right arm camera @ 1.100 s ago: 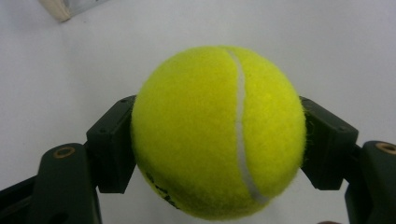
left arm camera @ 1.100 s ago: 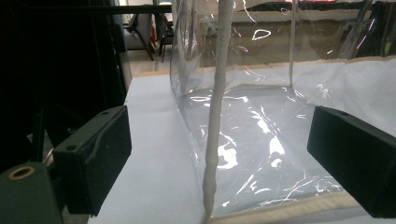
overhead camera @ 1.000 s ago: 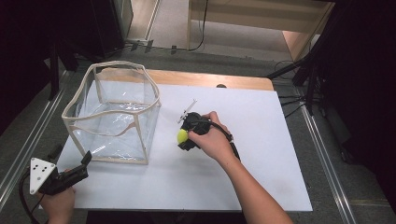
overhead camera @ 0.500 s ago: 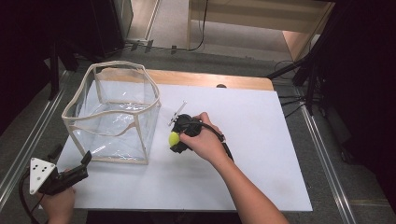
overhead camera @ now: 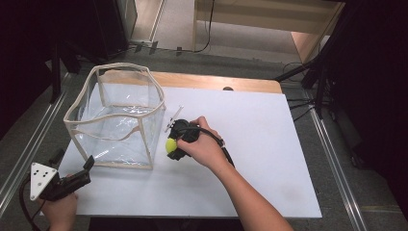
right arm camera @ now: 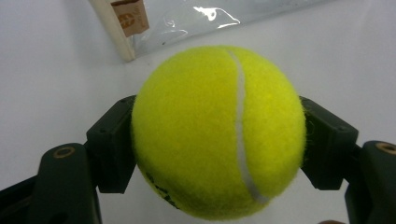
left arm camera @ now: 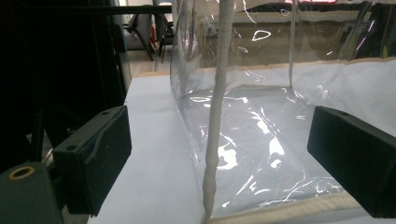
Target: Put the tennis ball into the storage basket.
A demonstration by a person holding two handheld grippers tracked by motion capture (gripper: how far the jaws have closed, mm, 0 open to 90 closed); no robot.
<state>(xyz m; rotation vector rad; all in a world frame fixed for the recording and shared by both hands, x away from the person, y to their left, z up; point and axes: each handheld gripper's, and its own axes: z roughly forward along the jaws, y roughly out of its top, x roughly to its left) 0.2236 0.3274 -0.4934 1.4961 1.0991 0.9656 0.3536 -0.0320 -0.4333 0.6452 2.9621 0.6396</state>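
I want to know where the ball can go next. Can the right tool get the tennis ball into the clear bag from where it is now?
Probably yes. The right tool is shut on the tennis ball just beside the clear bag, whose top is open. Only the near wall stands between, so the ball must be lifted over the rim.

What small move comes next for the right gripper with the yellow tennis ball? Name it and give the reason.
Probably lift the right gripper and carry it over the rim of the clear plastic soft-sided bin. Its jaws are clamped on the fuzzy yellow tennis ball, low above the white table, just beside the bin's wall, which stands taller than the ball.
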